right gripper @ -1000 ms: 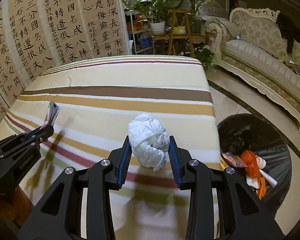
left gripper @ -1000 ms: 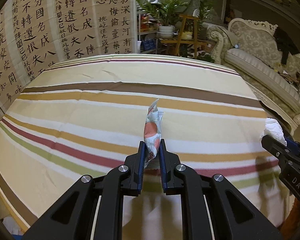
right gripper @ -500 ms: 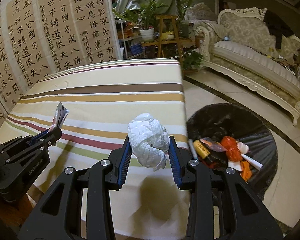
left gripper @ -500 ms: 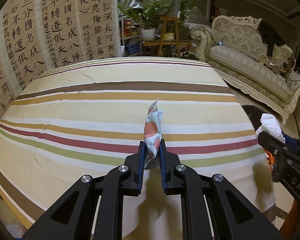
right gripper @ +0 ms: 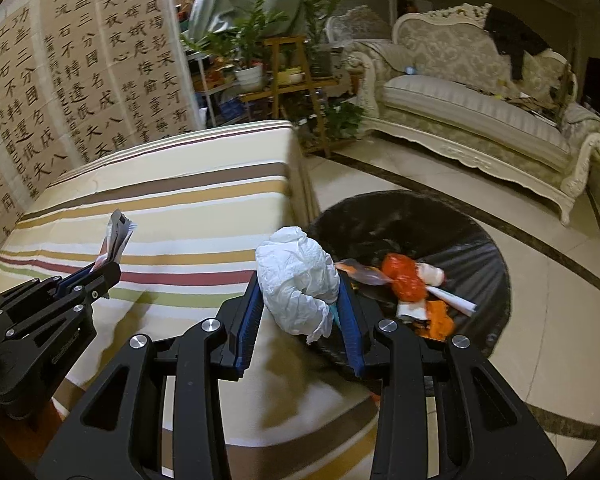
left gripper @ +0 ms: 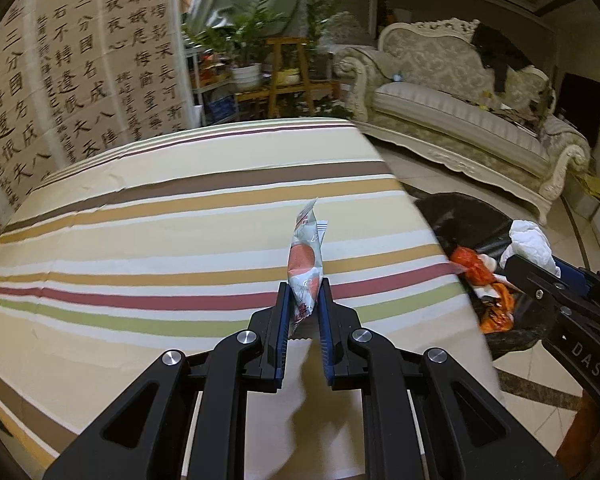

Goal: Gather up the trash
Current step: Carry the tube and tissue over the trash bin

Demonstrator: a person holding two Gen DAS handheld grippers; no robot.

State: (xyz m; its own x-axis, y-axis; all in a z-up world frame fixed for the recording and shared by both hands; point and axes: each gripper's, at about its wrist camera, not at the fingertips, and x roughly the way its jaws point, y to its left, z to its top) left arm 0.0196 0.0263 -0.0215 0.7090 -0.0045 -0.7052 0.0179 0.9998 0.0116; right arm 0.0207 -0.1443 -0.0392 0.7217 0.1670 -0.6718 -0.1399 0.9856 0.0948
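Both wrist views are swinging rightward across the striped tablecloth (left gripper: 148, 240): a second earlier the cloth was filling nearly the whole of each frame, and now its right edge and the tiled floor (right gripper: 560, 320) are occupying the right half.

The left gripper (left gripper: 303, 300) is clamping a snack wrapper (left gripper: 305, 264), white with an orange-red patch, between its blue pads (left gripper: 283, 320); the wrapper is standing upright at centre frame, over the cloth's red and green stripes. In the right wrist view the same gripper is appearing at lower left.

The right gripper (right gripper: 298, 308) is squeezing a crumpled white tissue wad (right gripper: 296, 276) at centre frame, its jaws pressing on both flanks of the wad. Neither grip is altering between the pictures.

The black-lined trash bin (right gripper: 480, 240), barely visible a second ago in the left wrist view, is now showing at right of centre in both views, with orange and white scraps (right gripper: 408, 280) lying inside.

In the right wrist view the tissue wad is overlapping the bin's near-left rim, whereas the wrapper is remaining above the table. Judged from this, the carrying step is nearing its end for the right hand: the wad looks almost placed for release, while the wrapper is needing further travel toward the frame's right.
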